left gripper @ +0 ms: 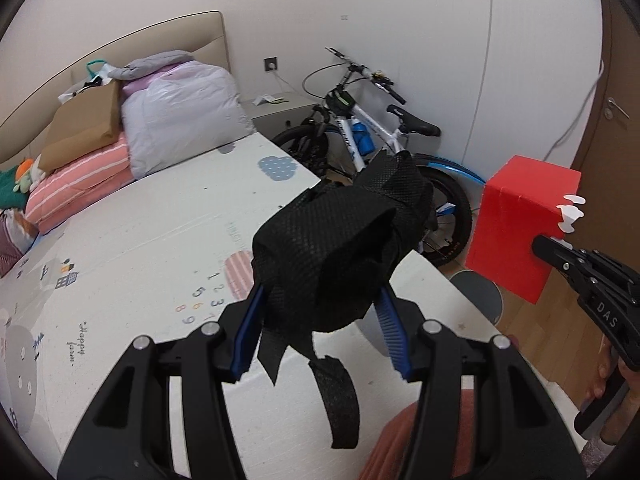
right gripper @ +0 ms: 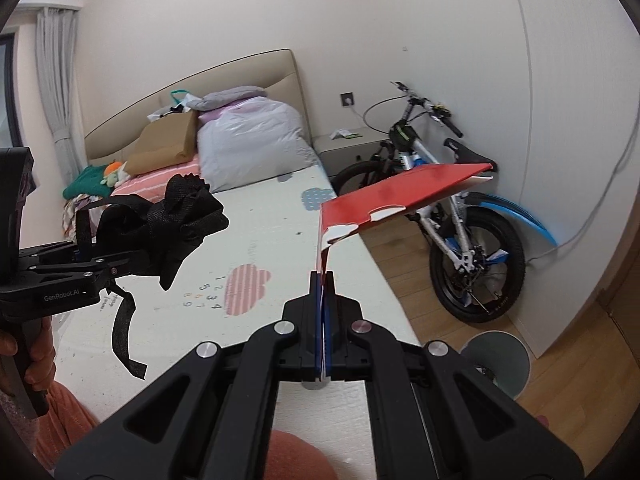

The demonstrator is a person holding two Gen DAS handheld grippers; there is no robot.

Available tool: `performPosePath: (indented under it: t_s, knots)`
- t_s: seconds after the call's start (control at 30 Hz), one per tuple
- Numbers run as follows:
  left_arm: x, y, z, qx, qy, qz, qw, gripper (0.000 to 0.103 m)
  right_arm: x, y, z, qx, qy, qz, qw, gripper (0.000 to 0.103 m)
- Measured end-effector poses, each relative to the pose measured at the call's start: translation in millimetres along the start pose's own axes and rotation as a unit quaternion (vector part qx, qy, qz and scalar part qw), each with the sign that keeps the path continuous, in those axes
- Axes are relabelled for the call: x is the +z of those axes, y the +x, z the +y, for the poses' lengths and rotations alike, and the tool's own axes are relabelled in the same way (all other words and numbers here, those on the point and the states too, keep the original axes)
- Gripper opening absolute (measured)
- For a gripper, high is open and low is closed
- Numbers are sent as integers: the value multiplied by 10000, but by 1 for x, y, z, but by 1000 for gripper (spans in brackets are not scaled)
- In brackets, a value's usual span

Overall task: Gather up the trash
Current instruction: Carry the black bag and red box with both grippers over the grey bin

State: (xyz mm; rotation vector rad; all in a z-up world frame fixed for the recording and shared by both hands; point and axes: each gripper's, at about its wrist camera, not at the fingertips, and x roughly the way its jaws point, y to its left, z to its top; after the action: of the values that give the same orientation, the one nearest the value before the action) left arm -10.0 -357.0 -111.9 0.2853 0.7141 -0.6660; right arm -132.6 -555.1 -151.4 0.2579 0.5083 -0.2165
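Clamping a black mesh bundle (left gripper: 332, 248), the left gripper (left gripper: 320, 320) holds it lengthwise ahead of its tips, straps dangling below. The right gripper (right gripper: 323, 292) is pinched together on a red box (right gripper: 400, 192) flap; the box extends forward-right from it.

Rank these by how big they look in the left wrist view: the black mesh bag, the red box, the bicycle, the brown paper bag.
Largest to smallest as they appear:
1. black mesh bag, inflated by nearness to the camera
2. bicycle
3. red box
4. brown paper bag
The last two are close; the box is nearer, so true size is unsure.
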Motion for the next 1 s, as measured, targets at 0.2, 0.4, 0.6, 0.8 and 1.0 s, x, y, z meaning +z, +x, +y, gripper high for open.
performPosePath:
  t_s: [0.2,0.4,0.6,0.8,1.0]
  knots:
    - [18,40,-70,-319,536,108,9980,53,-22,-1,-74,-659,444,-23,9968,0]
    - [27,85,-128,-613,924,282,9934,54,-43,6,-144,-1085,1053,6,9885,0]
    - [29,131,-169,-955,1059,500,9885,54,-58,22,-187,-1492,1227,139,9811,0]
    - [27,175,-196,-1302,1029,635,9841,54,-71,53,-214,-1826,1049,312,9771,0]
    - [18,216,-219,-1424,1051,814,9808,54,-93,89,-246,-2028,1116,482,9716,1]
